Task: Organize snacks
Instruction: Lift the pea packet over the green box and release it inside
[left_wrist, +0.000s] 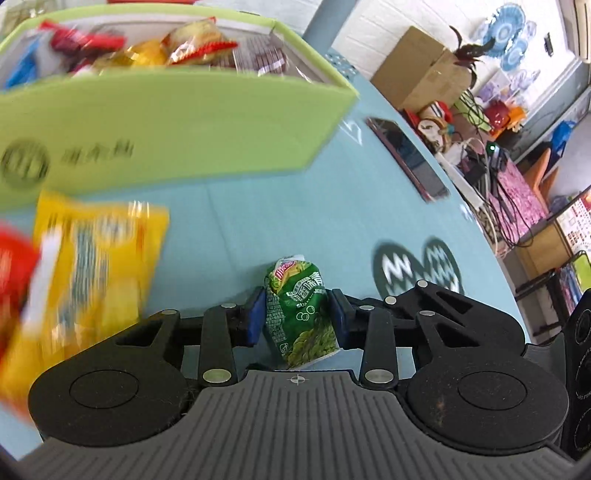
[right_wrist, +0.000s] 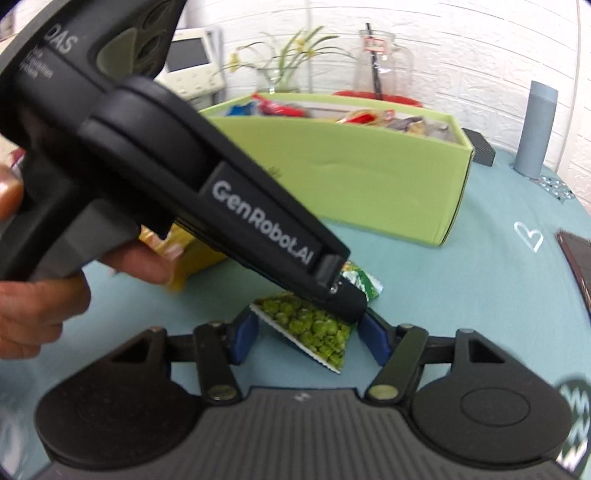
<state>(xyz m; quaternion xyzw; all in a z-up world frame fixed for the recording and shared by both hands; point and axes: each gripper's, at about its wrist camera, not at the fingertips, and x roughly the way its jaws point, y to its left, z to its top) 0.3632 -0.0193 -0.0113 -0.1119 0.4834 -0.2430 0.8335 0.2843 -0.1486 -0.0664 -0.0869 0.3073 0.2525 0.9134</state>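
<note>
Green pea packet (left_wrist: 301, 314) near table edge (left_wrist: 491, 236)

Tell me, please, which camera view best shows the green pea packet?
The left wrist view: the pea packet stands unobstructed between the left tongs, its printed front readable. In the right wrist view the packet is partly hidden behind the other tool.

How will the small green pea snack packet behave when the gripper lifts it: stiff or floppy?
Probably floppy: the green pea packet already crumples between the left gripper. Likely light, being small. Its glossy film may slip, so the right gripper at the other end could help.
</note>
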